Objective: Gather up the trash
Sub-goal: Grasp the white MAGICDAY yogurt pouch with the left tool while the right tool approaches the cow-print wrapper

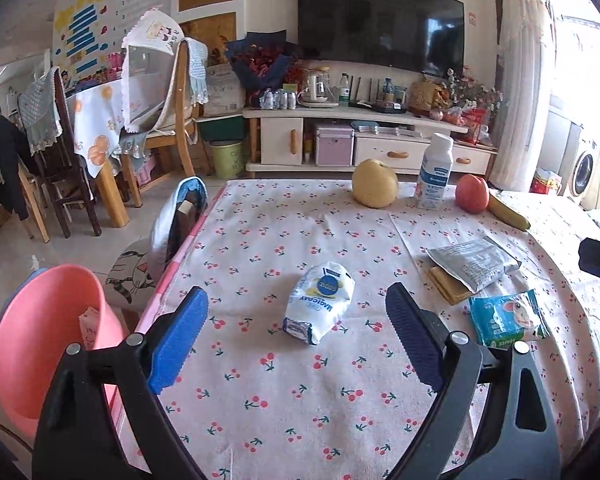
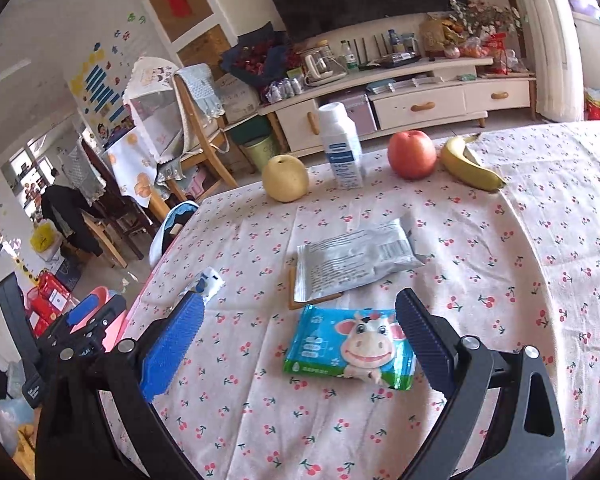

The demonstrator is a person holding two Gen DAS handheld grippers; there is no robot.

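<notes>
The white snack packet (image 1: 320, 307) lay on the cherry-print tablecloth (image 1: 300, 400) between the left gripper's (image 1: 296, 338) wide-spread, empty fingers, bare cloth around it. The cow-print wrapper (image 2: 350, 346) lay between the right gripper's (image 2: 298, 350) spread, empty fingers. A pink bin (image 1: 44, 340) stood just off the table's left edge.

The right hand-held gripper (image 2: 296, 344) hovers with jaws wide apart over a cow-print packet (image 2: 350, 346) on the counter (image 2: 540, 240); a grey wrapper (image 2: 356, 258) lies just beyond, toward the far edge.
</notes>
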